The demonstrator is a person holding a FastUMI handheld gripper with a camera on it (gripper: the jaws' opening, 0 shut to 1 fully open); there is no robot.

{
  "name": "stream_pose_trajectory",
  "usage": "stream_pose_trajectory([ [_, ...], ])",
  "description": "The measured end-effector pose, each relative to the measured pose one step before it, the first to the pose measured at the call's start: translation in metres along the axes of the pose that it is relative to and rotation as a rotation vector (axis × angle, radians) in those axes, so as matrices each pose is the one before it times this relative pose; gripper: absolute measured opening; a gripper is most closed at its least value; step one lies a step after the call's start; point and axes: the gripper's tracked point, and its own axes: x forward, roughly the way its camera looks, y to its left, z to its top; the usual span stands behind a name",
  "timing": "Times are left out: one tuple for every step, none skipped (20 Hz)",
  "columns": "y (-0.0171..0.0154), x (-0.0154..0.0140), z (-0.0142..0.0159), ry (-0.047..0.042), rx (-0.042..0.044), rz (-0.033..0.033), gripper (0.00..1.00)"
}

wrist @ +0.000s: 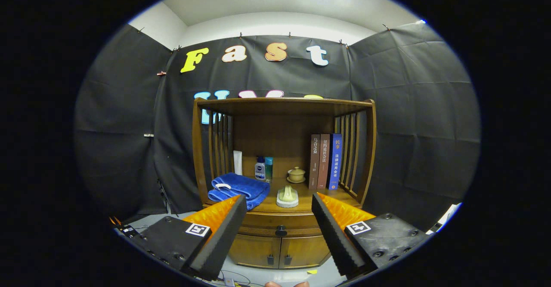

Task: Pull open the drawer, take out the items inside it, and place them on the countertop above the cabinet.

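Gripper [279,201] hangs spread wide, holding nothing, well apart from the cabinet [282,158]. Left to right: a blue towel [239,188] overhangs the countertop [269,205] edge and could snag or drag off during the pull; the drawer [280,224] sits shut, its dark knob [281,231] centred between and beyond the fingers, small enough to slip from.

Tongs-mounted fisheye, level and head-on toward the cabinet [282,166], near its closed drawer [280,224].
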Motion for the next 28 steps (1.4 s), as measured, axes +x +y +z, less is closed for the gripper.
stream_pose_trajectory([
  [0.00072, -0.00056, 0.00049, -0.00043, 0.00036, -0.00297, 0.99],
  [0.00041, -0.00037, -0.00010, -0.00057, -0.00222, -0.00418, 0.99],
  [0.00063, -0.00048, -0.00027, -0.00231, -0.00234, -0.00259, 0.99],
  [0.00046, -0.00075, -0.00093, 0.00156, -0.00100, -0.00362, 0.99],
  [0.00144, -0.00067, -0.00015, -0.00163, 0.00205, 0.00004, 0.99],
  [0.00101, -0.00044, 0.00009, -0.00006, 0.00425, -0.00120, 0.99],
  [0.00080, -0.00053, 0.00011, -0.00117, 0.00077, 0.00033, 0.99],
  [0.00063, -0.00133, 0.00143, -0.00552, 0.00030, -0.00256, 0.99],
  [0.00183, -0.00145, 0.00206, -0.00711, 0.00218, 0.00161, 0.99],
  [0.00112, -0.00037, 0.00080, -0.00685, 0.00427, 0.00131, 0.99],
  [0.00184, -0.00059, -0.00056, -0.00199, 0.00199, 0.00387, 0.99],
  [0.00166, -0.00042, -0.00008, 0.00004, 0.00237, 0.00455, 0.99],
  [0.00024, -0.00028, -0.00031, -0.00010, 0.00397, 0.00232, 0.99],
  [-0.00017, -0.00105, 0.00156, -0.00366, 0.00638, 0.00081, 0.99],
  [-0.00053, -0.00015, 0.00002, -0.00081, 0.00384, -0.00002, 0.99],
  [-0.00117, -0.00155, -0.00037, 0.00021, 0.00113, -0.00046, 0.99],
  [-0.00146, 0.00011, -0.00042, 0.00020, 0.00049, -0.00133, 0.99],
  [-0.00132, 0.00031, -0.00040, -0.00086, -0.00026, 0.00052, 0.99],
  [-0.00113, -0.00063, 0.00117, -0.00230, 0.00027, -0.00217, 0.99],
  [-0.00154, 0.00024, 0.00053, -0.00372, 0.00109, 0.00024, 0.99],
  [-0.00007, -0.00102, 0.00015, -0.00046, 0.00152, -0.00071, 0.99],
  [-0.00073, 0.00060, -0.00071, -0.00135, 0.00323, 0.00076, 0.99],
  [0.00065, 0.00024, -0.00016, -0.00049, 0.00453, 0.00216, 0.99],
  [0.00085, -0.00101, -0.00049, 0.00160, 0.00262, 0.00355, 0.99],
  [0.00035, -0.00007, -0.00099, 0.00167, -0.00091, 0.00258, 0.99],
  [0.00049, -0.00036, -0.00056, -0.00062, -0.00159, 0.00115, 0.99],
  [0.00088, 0.00058, 0.00070, -0.00267, -0.00076, 0.00095, 0.99],
  [0.00069, -0.00016, -0.00030, -0.00003, -0.00002, -0.00006, 0.99],
])
